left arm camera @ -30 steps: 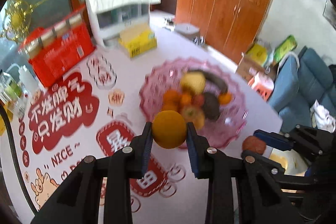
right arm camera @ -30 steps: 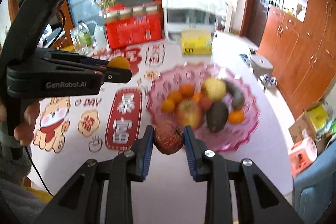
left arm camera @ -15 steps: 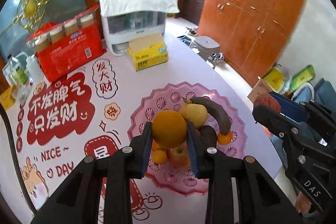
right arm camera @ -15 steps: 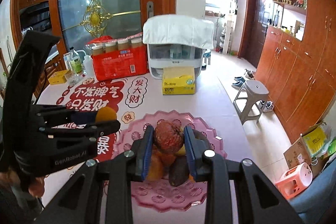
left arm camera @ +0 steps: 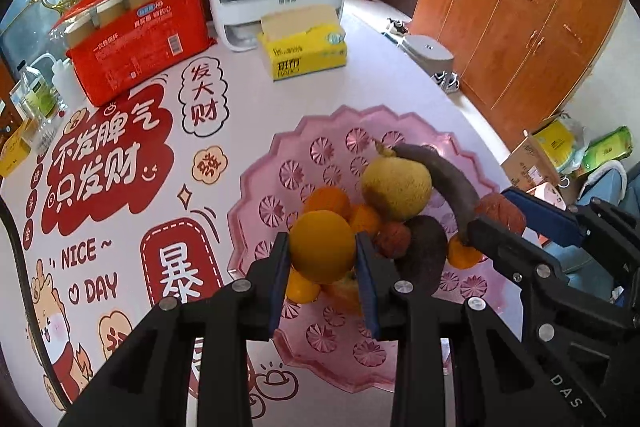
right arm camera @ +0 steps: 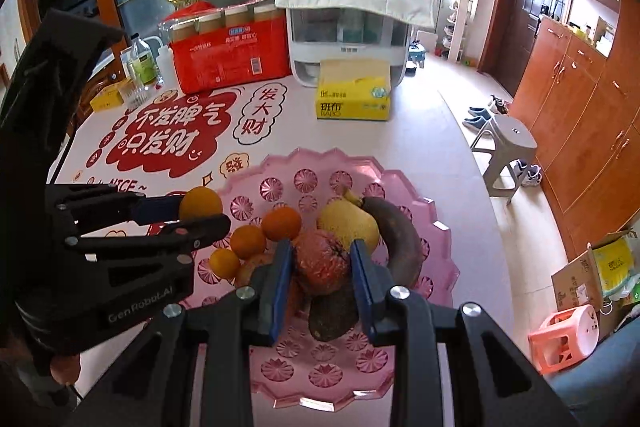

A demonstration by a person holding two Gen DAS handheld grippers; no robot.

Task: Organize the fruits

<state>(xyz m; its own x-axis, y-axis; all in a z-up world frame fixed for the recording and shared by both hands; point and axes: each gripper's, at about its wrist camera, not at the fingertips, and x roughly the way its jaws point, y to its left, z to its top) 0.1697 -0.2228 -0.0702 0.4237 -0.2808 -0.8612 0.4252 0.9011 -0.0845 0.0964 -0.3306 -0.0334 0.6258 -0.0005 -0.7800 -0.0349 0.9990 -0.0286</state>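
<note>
"NICE ~ DAY" on tablecloth (left arm camera: 248, 75)

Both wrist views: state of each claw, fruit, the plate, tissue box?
left claw: shut on orange, above the plate
right claw: shut on reddish fruit, above the plate
pink plate: on table, holding fruit
pear: lying in the plate
dark banana: lying in the plate, beside the pear
tissue box: open on top
</note>
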